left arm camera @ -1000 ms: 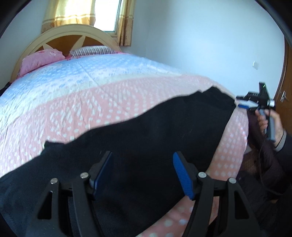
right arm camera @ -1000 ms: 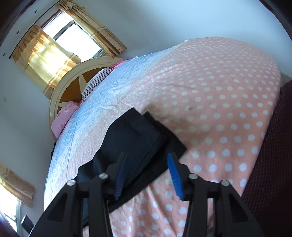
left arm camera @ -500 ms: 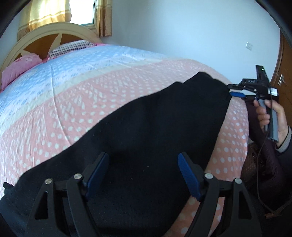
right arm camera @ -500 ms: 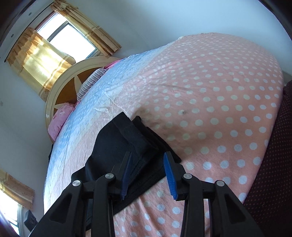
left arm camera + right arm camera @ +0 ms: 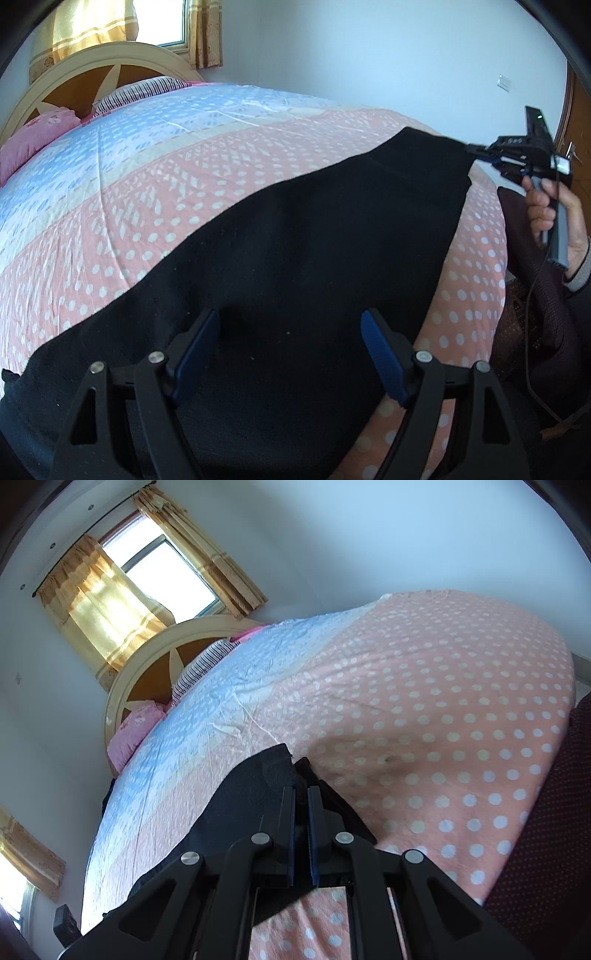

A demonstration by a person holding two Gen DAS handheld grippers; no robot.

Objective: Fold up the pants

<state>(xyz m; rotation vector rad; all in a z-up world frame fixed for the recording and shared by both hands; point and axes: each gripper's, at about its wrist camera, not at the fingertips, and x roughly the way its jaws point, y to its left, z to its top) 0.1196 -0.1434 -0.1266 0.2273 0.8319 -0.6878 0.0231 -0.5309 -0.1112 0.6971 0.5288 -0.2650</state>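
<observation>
The pants (image 5: 303, 258) are black, of a soft, matte fabric, and lie spread lengthwise along the near edge of the bed (polka-dot pink cover). In the left wrist view the garment runs as one broad dark band from the lower left to a narrower end at the upper right, where the corner is drawn to a taut point. In the right wrist view that end (image 5: 258, 794) shows stacked layers with a squared hem, lifted slightly off the cover. The surface is mostly smooth, with no deep wrinkles.

1 pants (image 5: 303, 236), 2 pillows (image 5: 33, 136), 2 grippers (image 5: 288, 354)
</observation>
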